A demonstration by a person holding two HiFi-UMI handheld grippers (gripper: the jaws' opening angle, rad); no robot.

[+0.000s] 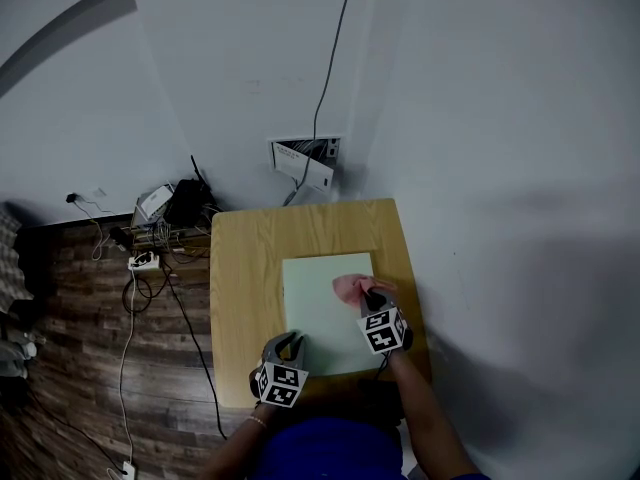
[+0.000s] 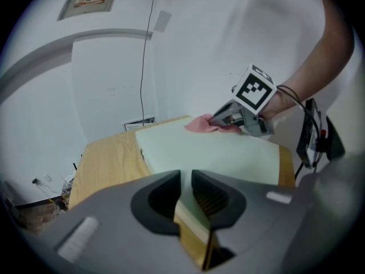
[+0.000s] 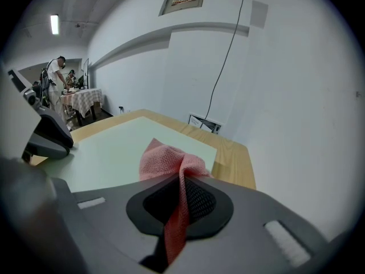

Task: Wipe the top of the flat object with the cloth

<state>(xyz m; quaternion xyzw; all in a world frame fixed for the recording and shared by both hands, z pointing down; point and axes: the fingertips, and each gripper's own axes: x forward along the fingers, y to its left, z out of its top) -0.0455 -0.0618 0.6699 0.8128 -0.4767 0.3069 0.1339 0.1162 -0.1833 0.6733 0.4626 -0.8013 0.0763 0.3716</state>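
Observation:
A pale green flat board point(image 1: 325, 308) lies on the wooden table point(image 1: 245, 268). My left gripper point(image 1: 287, 347) is shut on the board's near left corner; in the left gripper view its jaws point(image 2: 186, 178) pinch the board's point(image 2: 217, 150) edge. The pink mesh cloth point(image 1: 349, 288) rests on the board's far right part, with my right gripper point(image 1: 374, 298) shut on it. In the right gripper view the cloth point(image 3: 165, 156) hangs between the gripper's point(image 3: 183, 178) jaws and spreads forward onto the board point(image 3: 108, 153). The left gripper view shows the right gripper point(image 2: 222, 119) pressing the cloth point(image 2: 199, 124) down.
The table stands against a white wall with an open socket box point(image 1: 306, 162) and a hanging cable. Power strips and tangled cables point(image 1: 150, 248) lie on the wood floor to the left. A person point(image 3: 56, 76) stands far off in the background.

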